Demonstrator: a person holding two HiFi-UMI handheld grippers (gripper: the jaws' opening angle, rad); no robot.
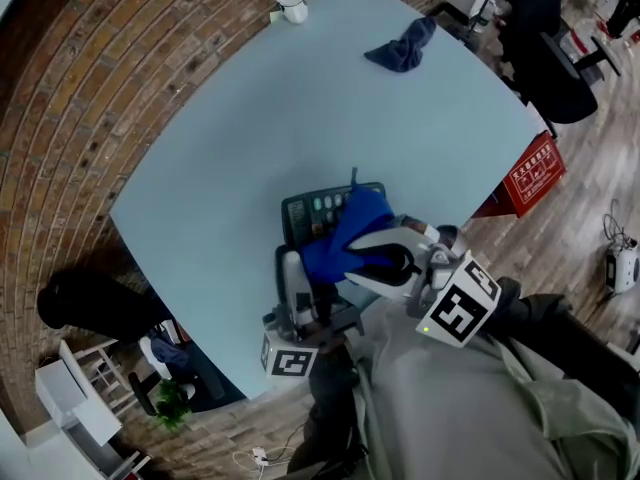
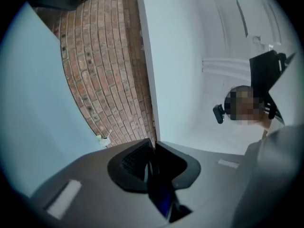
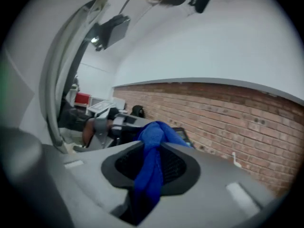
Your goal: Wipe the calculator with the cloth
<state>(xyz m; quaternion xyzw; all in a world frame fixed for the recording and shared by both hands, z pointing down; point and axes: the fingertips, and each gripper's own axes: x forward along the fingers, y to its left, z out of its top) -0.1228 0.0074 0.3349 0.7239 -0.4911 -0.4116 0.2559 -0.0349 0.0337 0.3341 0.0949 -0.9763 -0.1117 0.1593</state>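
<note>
The left gripper (image 1: 293, 268) points away from the person. Its fingers (image 2: 85, 175) are almost together and pinch the near edge of the calculator (image 1: 318, 208). The right gripper (image 1: 358, 260) comes in from the right, just beside the left one. Its fingers (image 3: 223, 175) squeeze the blue cloth (image 1: 352, 226), which bunches out past their tips.

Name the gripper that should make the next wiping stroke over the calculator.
Right. The right gripper is clamped on the blue cloth, which lies across the calculator. The left gripper is shut on the calculator's near edge, holding it, so it should probably just hold.
</note>
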